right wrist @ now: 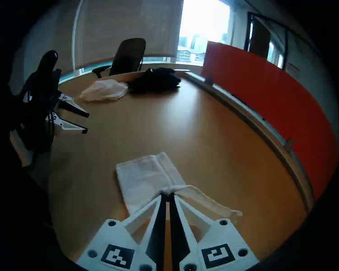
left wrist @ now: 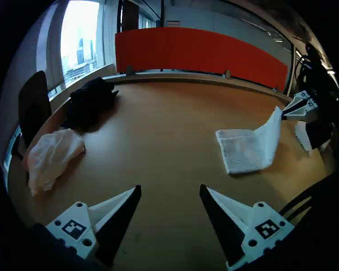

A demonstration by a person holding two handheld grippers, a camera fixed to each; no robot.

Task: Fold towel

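Note:
A white towel (left wrist: pixel 242 151) lies partly folded on the wooden table (left wrist: pixel 169 117), off to the right in the left gripper view. One side of it stands lifted, and my right gripper (left wrist: pixel 287 113) pinches that raised edge. In the right gripper view the towel (right wrist: pixel 144 178) spreads just ahead of my right gripper (right wrist: pixel 168 195), whose fingers are shut on a bunched edge of the cloth. My left gripper (left wrist: pixel 169 187) hovers open over bare table, well left of the towel, with nothing between its fingers. It also appears open at the far left of the right gripper view (right wrist: pixel 87 123), held by a dark-sleeved hand.
A crumpled white cloth (left wrist: pixel 52 156) and a black bag or garment (left wrist: pixel 90 99) lie near the table's window end. A dark chair (left wrist: pixel 34 106) stands beyond them. A red divider (left wrist: pixel 201 49) runs along the table's far edge.

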